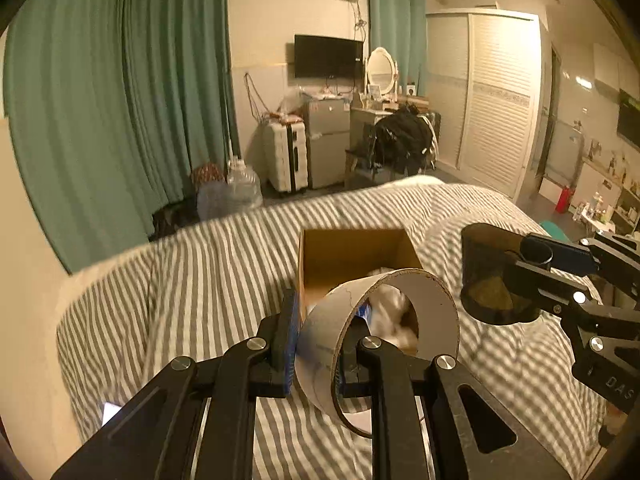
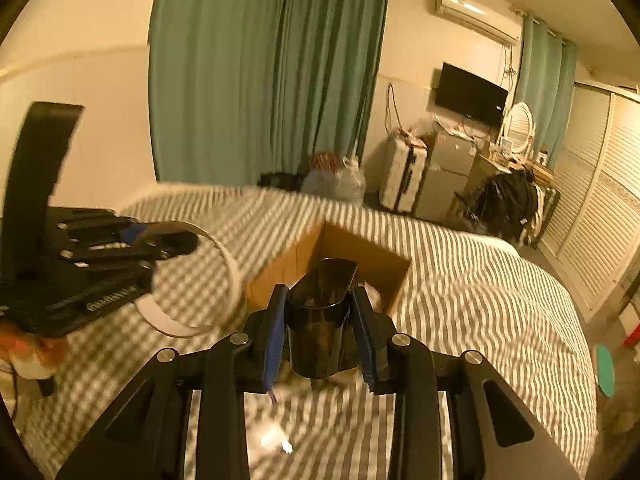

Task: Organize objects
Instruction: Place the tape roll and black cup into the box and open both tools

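Left tongs [image 1: 316, 344] pinch a cardboard tape ring [image 1: 384, 312], right tongs [image 2: 320, 332] clamp a dark cup [image 2: 320, 320]; open cardboard box [image 2: 360, 256] sits just ahead on the striped bed [image 2: 480, 280].

Both wrist views look close across the bed [image 1: 200, 264] at the box [image 2: 362, 258].

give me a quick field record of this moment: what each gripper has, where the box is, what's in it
left gripper: shut on the wall of the cardboard tape ring
right gripper: shut on the dark cup
cardboard box: open, on the striped bed cover, just beyond both grippers
box contents: white crumpled material; rest unclear
held items: both above the bed, neither in the box yet
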The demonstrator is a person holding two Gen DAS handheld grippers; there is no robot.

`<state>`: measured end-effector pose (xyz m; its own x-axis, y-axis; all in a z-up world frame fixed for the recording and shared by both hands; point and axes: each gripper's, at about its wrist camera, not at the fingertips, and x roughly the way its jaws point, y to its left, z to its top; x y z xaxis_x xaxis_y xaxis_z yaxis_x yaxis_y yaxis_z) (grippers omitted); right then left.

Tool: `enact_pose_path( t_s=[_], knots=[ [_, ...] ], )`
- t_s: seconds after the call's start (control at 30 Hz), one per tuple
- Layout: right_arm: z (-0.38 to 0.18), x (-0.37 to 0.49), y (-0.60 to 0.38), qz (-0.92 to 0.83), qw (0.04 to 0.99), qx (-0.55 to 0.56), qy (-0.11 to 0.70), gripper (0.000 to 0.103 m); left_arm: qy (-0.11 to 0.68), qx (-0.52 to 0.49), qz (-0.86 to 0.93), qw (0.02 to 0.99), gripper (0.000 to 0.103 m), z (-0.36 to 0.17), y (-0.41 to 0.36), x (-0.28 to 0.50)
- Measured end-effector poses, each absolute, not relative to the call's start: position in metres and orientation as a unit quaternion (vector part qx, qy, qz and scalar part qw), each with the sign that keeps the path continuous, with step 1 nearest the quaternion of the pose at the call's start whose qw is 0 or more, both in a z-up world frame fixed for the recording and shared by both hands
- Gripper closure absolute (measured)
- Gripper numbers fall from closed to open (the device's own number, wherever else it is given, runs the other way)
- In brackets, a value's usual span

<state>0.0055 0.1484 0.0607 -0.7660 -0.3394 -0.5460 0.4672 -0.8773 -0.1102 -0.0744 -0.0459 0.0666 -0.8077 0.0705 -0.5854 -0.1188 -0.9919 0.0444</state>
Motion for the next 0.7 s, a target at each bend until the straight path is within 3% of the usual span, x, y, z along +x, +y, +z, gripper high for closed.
enact_pose_path(
  t_s=[0.3, 0.7],
  knots=[
    [0.072, -0.096, 0.130, -0.936, 0.221, 0.256, 0.092, 0.073, 0.038, -0.321, 0.946, 0.039, 0.088, 0.045, -0.034, -0.175],
    [-0.010, -0.213, 0.143, -0.927, 0.215, 0.304, 0.044, 0.073, 0.073, -0.393, 0.914, 0.064, 0.088, -0.056, -0.009, -0.262]
  ],
)
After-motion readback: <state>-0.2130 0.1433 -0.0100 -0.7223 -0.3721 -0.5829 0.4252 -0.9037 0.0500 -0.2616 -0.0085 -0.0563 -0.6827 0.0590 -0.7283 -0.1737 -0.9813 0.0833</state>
